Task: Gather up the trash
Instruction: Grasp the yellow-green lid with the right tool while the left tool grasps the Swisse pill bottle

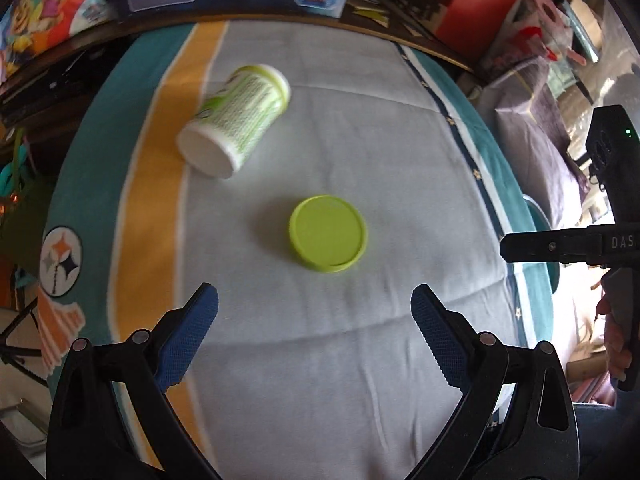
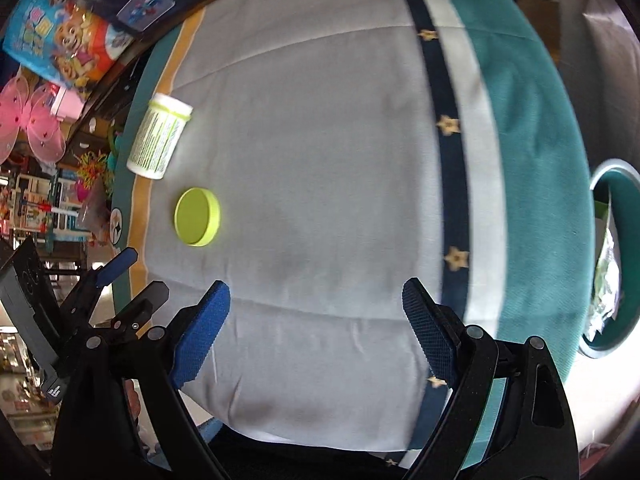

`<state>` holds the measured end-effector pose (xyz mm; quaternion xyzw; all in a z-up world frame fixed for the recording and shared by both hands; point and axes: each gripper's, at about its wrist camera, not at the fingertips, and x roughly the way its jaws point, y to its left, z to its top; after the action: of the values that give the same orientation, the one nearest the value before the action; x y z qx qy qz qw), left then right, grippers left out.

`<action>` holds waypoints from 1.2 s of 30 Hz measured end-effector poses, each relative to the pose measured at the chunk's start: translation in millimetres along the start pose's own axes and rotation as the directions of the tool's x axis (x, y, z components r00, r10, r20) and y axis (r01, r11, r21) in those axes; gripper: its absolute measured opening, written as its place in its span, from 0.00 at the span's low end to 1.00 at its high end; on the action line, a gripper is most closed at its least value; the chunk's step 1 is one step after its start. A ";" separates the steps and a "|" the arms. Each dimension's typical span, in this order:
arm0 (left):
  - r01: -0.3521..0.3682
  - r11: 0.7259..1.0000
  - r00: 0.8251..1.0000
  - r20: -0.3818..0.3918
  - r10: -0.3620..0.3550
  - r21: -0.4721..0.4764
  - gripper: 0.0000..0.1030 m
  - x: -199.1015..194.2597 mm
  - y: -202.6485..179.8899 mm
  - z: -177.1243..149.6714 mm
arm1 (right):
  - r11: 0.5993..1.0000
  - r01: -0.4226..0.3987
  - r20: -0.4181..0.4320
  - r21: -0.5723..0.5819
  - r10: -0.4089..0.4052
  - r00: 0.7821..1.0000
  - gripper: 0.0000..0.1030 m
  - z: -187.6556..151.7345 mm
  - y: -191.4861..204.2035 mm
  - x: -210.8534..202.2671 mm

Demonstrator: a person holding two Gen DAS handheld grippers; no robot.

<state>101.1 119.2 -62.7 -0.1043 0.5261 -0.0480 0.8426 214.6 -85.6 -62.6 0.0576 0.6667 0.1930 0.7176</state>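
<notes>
A white canister with a green label (image 1: 236, 120) lies on its side on the grey bedspread (image 1: 360, 140). A lime green lid (image 1: 328, 239) lies flat a little nearer. My left gripper (image 1: 315, 304) is open and empty, hovering just short of the lid. In the right wrist view the canister (image 2: 159, 142) and the lid (image 2: 197, 217) lie far left. My right gripper (image 2: 316, 300) is open and empty over the bedspread's middle. The left gripper (image 2: 132, 276) shows at the lower left there, and the right gripper's fingertips (image 1: 516, 249) show at the right edge of the left wrist view.
A teal bin (image 2: 612, 264) holding crumpled wrapper stands off the bed's right side. Toy boxes and a cartoon pillow (image 1: 52, 12) line the far edge. Purple cushions and clutter (image 1: 536, 132) lie to the right. A yellow stripe (image 1: 156, 168) runs along the bedspread's left.
</notes>
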 end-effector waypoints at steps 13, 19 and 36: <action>-0.043 0.998 0.999 -0.019 0.043 -0.034 0.94 -2.4 75.0 -18.0 | 0.975 0.102 0.017 -0.198 -0.101 0.995 0.81 25.3 102.5 64.6; -0.047 0.999 0.999 -0.016 0.047 -0.021 0.95 -4.8 86.8 -18.2 | 0.953 0.160 0.033 -0.255 -0.157 0.987 0.69 28.3 118.8 79.9; -0.037 0.998 0.999 -0.001 0.037 0.044 0.95 2.0 79.1 21.1 | 0.974 0.148 0.101 -0.174 -0.132 0.986 0.51 40.0 78.9 44.3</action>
<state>118.6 198.5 -73.4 -0.0758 0.5274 -0.0439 0.8451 239.6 9.6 -72.9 -0.0463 0.6164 0.1988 0.7605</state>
